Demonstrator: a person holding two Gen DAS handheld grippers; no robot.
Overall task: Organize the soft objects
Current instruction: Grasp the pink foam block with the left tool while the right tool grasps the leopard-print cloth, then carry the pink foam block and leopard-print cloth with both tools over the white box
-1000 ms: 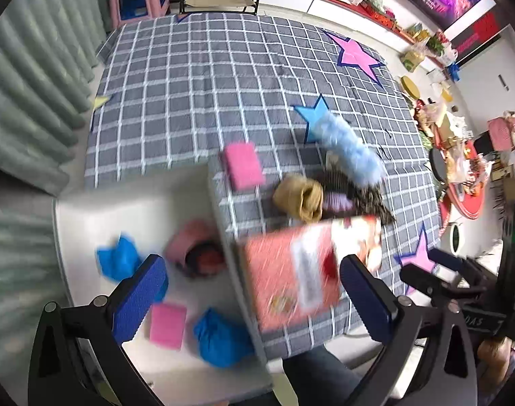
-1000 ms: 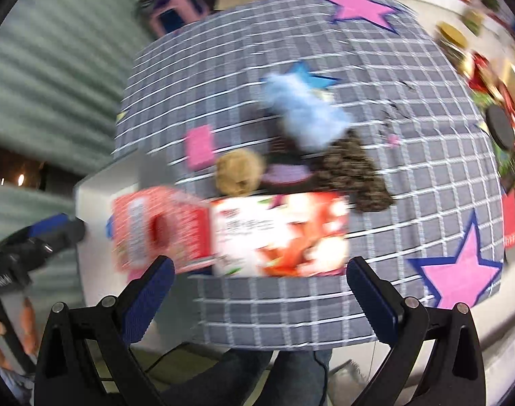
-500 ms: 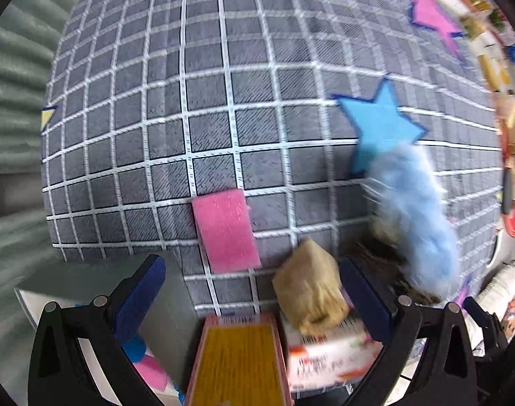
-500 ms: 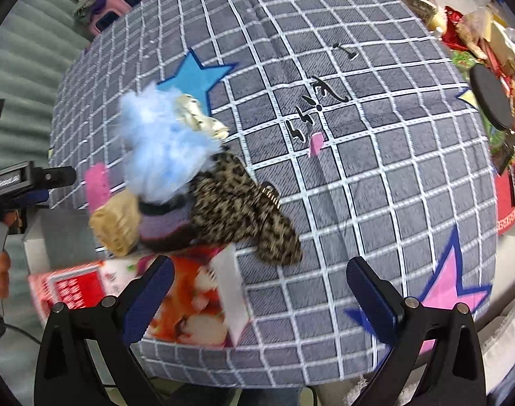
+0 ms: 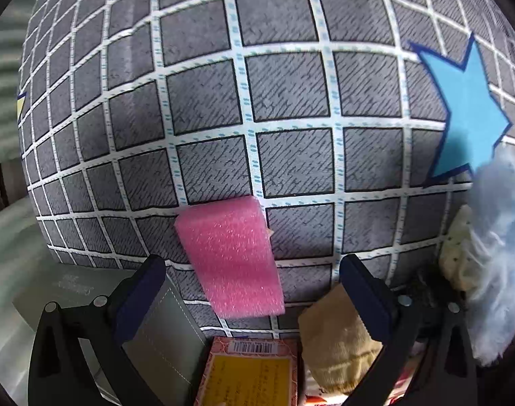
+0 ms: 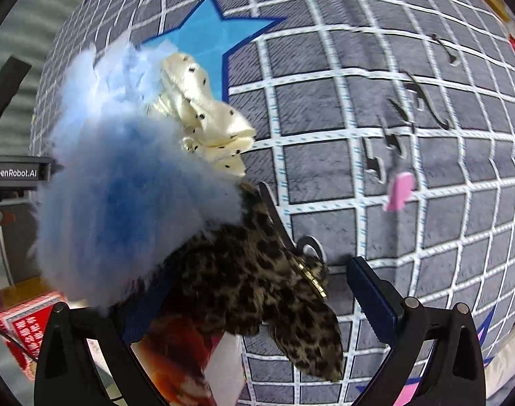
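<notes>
Both wrist views close above the checked tablecloth point(image 5: 284, 108), facing down, sharing the blue star point(image 6: 206, 40).

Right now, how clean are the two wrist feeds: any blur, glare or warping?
Left wrist view: sharp on the pink foam pad, the checked cloth bulging from the fisheye, no glare. Right wrist view: the blue fluffy piece is smeared soft at its edges, the leopard-print piece reads clearer.
</notes>
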